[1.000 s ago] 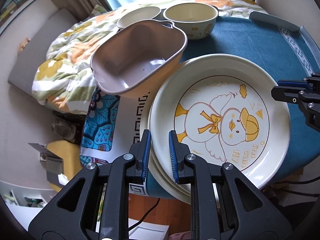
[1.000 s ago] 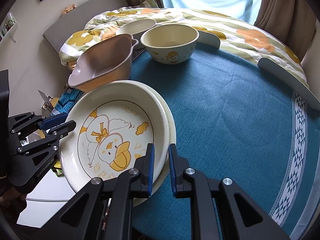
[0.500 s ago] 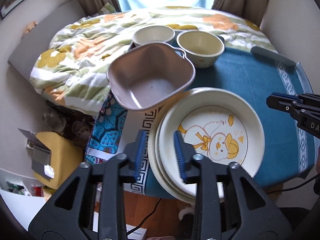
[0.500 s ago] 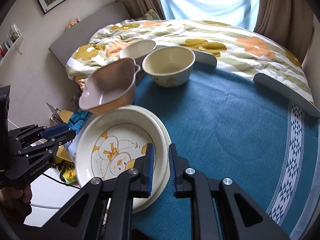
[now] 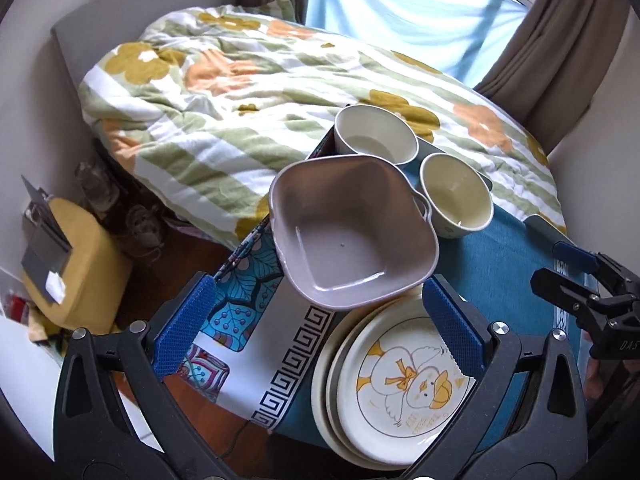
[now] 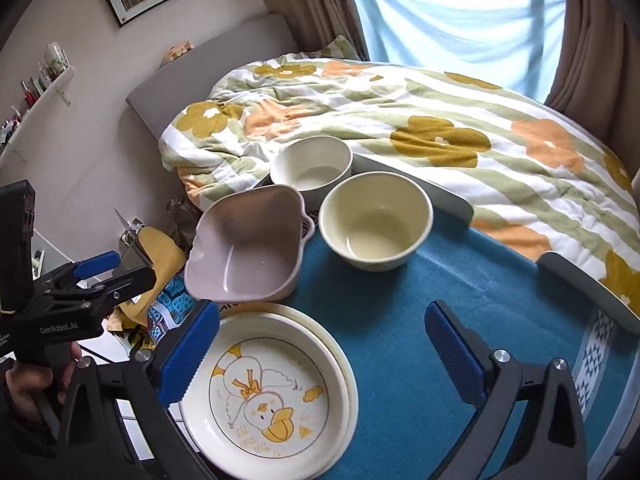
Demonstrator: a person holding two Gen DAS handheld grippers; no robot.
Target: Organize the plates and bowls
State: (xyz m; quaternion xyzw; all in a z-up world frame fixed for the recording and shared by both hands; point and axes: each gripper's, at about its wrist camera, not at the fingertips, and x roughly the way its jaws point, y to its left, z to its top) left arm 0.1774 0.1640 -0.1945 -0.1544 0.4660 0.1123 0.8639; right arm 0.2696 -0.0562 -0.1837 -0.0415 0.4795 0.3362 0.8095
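A stack of cream plates, the top one with a duck picture (image 5: 404, 392) (image 6: 268, 396), lies at the near left edge of the blue table (image 6: 460, 280). A pink square bowl (image 5: 352, 240) (image 6: 248, 244) rests tilted on the stack's far rim. Behind it stand a cream bowl (image 5: 456, 196) (image 6: 376, 220) and a white bowl (image 5: 376, 136) (image 6: 312, 164). My left gripper (image 5: 316, 320) is open and empty above the plates and pink bowl. My right gripper (image 6: 324, 348) is open and empty above the plates.
A flowered quilt (image 6: 400, 120) covers the bed behind the table. A patterned cloth (image 5: 248, 320) hangs over the table's left edge. A yellow stool (image 5: 68, 256) stands on the floor at the left. Curtains (image 6: 460, 28) hang at the back.
Both grippers have opened wide and pulled back and up from the plate stack. The plates now lie lower and smaller in both views.
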